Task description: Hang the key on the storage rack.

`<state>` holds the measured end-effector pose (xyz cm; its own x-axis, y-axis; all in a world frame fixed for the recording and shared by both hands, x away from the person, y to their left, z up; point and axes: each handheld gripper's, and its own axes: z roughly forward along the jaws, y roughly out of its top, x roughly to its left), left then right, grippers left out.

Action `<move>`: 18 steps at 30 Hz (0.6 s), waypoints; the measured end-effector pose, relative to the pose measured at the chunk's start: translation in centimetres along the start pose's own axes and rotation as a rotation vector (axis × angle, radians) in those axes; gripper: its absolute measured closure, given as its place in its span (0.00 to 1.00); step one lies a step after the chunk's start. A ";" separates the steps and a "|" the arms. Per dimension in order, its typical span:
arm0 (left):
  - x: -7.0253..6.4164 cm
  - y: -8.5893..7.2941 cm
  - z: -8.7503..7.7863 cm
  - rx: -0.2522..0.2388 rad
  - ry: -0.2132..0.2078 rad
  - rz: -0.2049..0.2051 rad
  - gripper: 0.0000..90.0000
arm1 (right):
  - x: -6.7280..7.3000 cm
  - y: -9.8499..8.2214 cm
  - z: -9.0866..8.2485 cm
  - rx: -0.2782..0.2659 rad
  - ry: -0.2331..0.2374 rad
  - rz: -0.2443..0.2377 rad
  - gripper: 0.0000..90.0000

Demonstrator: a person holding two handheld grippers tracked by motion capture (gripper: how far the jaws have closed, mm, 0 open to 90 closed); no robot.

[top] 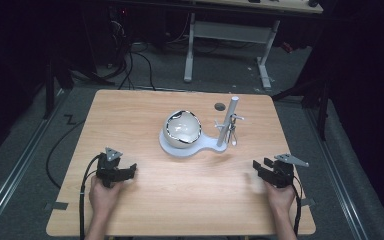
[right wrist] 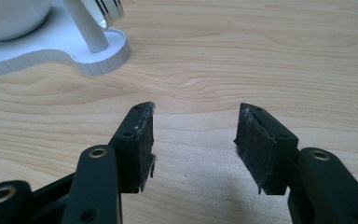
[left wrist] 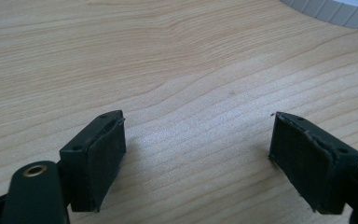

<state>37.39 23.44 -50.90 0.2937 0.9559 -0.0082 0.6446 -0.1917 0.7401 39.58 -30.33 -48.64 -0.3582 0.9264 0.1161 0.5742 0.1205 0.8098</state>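
Low over table (top: 190, 195): both hand-held grippers (top: 130, 171) (top: 261, 165) spread, empty, angled inward.

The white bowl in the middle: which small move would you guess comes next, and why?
Probably the right gripper eases forward toward the white bowl on its pale grey stand. Both grippers sit open and empty on the wooden table, the left gripper included.

A light wooden table (top: 145, 200) stands lit in an otherwise dark room, on grey floor (top: 25, 150). Beyond its far edge, the white frame of a second desk (top: 227, 32) rises from the floor, with black cables (top: 130, 65) tangled to its left. A metal floor rail (top: 15, 170) runs past the table's left edge.
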 end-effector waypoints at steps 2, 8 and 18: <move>0.0 0.0 0.0 0.000 0.000 0.000 0.21 | 0.0 -0.1 0.3 0.009 -0.009 -0.003 0.52; 0.0 0.0 0.0 0.000 0.000 0.000 0.21 | 0.0 -0.2 1.1 0.036 -0.032 -0.023 0.51; 0.0 0.0 0.0 0.000 0.000 0.000 0.21 | 0.1 -0.4 1.8 0.072 -0.068 -0.038 0.50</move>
<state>37.39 23.45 -50.90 0.2937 0.9559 -0.0083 0.6446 -0.1916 0.7401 40.67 -29.63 -50.02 -0.3309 0.9426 0.0449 0.6135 0.1787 0.7692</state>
